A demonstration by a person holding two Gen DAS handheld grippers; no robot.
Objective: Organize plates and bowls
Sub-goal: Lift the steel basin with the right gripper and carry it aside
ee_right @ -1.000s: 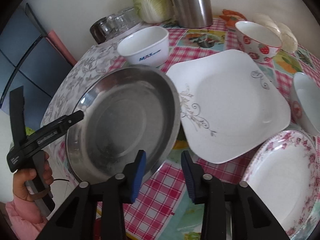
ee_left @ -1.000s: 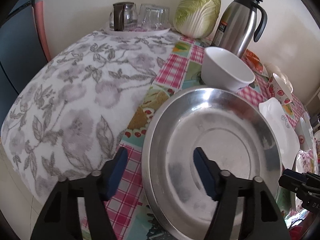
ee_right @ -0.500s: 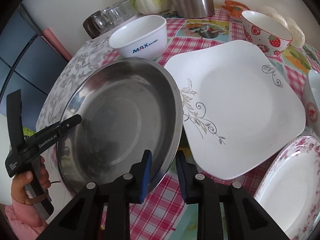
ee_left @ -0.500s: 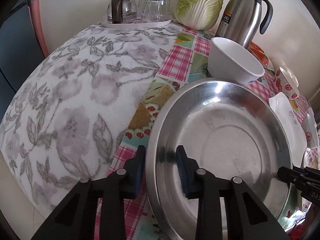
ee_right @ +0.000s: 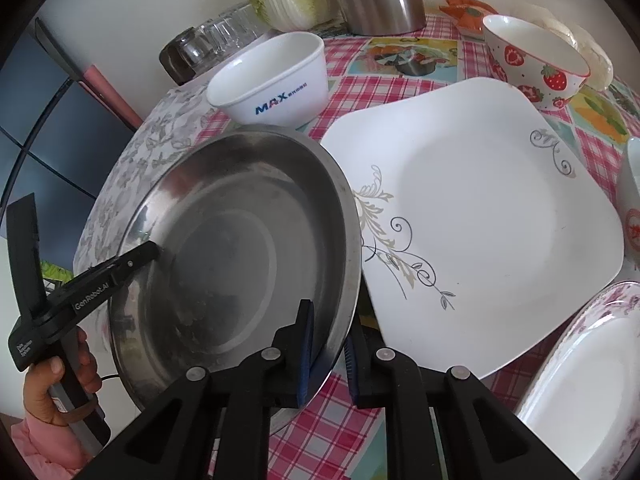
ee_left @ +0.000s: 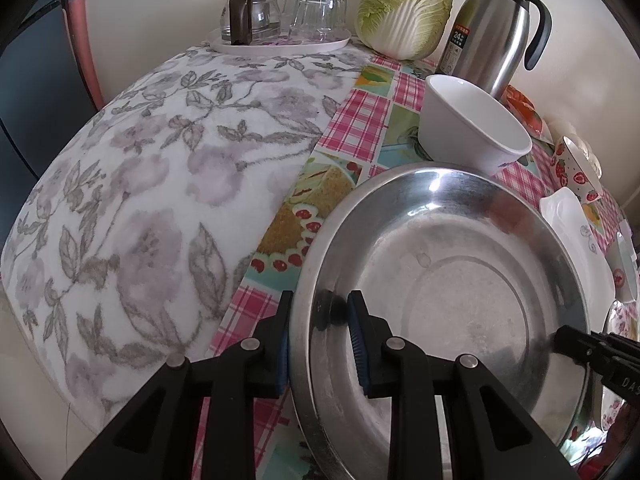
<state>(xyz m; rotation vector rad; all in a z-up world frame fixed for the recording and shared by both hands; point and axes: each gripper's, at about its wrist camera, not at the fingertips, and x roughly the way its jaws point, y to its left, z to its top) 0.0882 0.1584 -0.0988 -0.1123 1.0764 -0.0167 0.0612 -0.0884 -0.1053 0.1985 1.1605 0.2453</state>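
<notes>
A round steel plate [ee_left: 460,292] [ee_right: 240,248] is held by both grippers on opposite rims. My left gripper [ee_left: 320,332] is shut on its near rim; it shows at the plate's left in the right wrist view [ee_right: 136,258]. My right gripper [ee_right: 326,354] is shut on the opposite rim, and shows at the right in the left wrist view [ee_left: 568,338]. A white MAX bowl [ee_left: 476,124] [ee_right: 276,80] sits just behind the plate. A white square plate [ee_right: 480,216] lies right of it, with a strawberry bowl [ee_right: 536,56] behind and a floral plate [ee_right: 588,392] at lower right.
A steel thermos jug [ee_left: 496,24], a cabbage [ee_left: 404,4] and a tray of glasses [ee_left: 280,20] stand along the back wall. A flower-print cloth [ee_left: 140,184] covers the table's left part. Another bowl's edge [ee_right: 632,196] shows at the far right.
Both grippers have shut on the steel plate's opposite rims. The plate's right side now stands tilted up over the square plate's edge.
</notes>
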